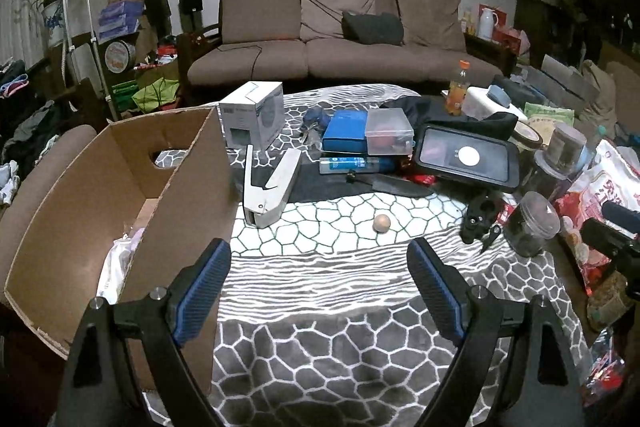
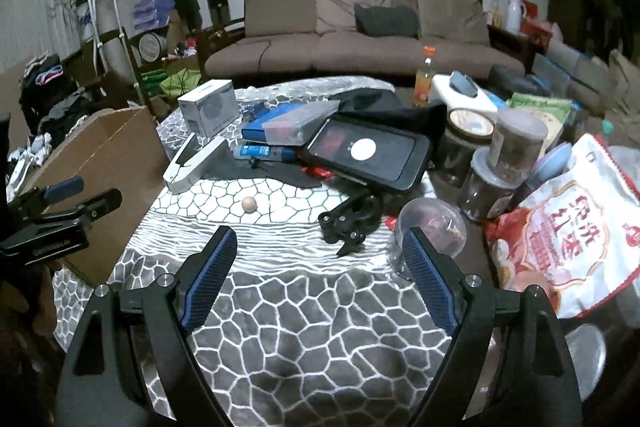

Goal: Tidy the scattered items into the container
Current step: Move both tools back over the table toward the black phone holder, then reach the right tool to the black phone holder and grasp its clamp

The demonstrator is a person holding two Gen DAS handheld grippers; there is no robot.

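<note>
Left hand-held gripper (image 1: 319, 261) spread, right hand-held gripper (image 2: 319, 251) spread

From both wrists we look low across the table (image 1: 320, 307) toward the sofa (image 2: 360, 39), sharing the ball (image 1: 381, 223) and clutter.

Both claws are spread wide with nothing between their blue ribbed pads. The left claw (image 1: 319, 293) points forward and slightly down, its two black fingers splayed out from the near edge of the view, tips level with each other. The right claw (image 2: 319, 283) takes the same pose, fingers equally parted. In the right wrist view the left claw (image 2: 82, 193) shows from the side at the far left, held level and pointing right. In the left wrist view a black part of the right claw's body (image 1: 612, 235) shows at the right edge.
</note>
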